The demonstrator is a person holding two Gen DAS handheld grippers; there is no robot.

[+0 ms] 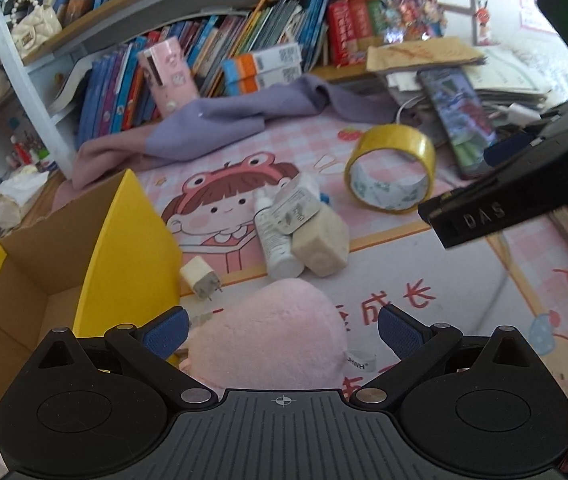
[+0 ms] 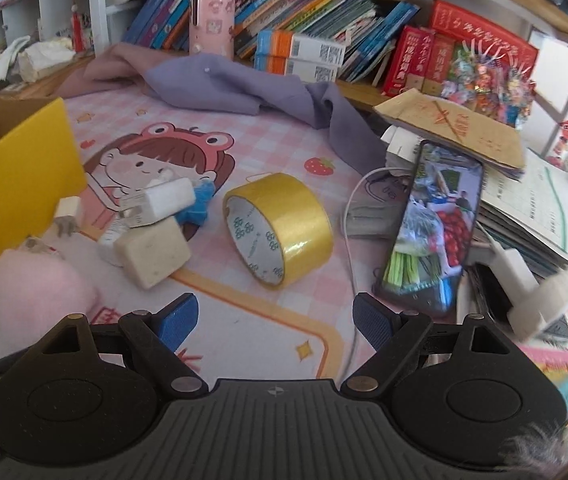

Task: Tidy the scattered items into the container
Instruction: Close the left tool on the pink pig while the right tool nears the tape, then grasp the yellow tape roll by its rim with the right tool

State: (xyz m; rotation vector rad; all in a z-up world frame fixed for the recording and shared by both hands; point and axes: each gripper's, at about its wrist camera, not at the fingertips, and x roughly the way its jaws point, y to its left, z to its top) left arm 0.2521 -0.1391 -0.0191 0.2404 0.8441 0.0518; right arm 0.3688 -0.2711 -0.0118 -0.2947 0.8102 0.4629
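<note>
A yellow cardboard box (image 1: 95,264) stands open at the left; it also shows in the right wrist view (image 2: 23,184). My left gripper (image 1: 281,332) is open, its fingers on either side of a pink plush toy (image 1: 267,332), not closed on it. My right gripper (image 2: 275,318) is open and empty, just short of a yellow tape roll (image 2: 284,224). A beige block (image 2: 151,254), a white charger (image 2: 159,200), a white bottle (image 1: 273,236) and a small white plug (image 1: 199,278) lie piled beside the box.
A phone (image 2: 432,224) with a white cable leans on stacked papers at the right. A purple cloth (image 2: 243,88) lies at the back before shelves of books. A pink case (image 2: 211,16) stands upright. The pink cartoon mat (image 2: 243,320) covers the desk.
</note>
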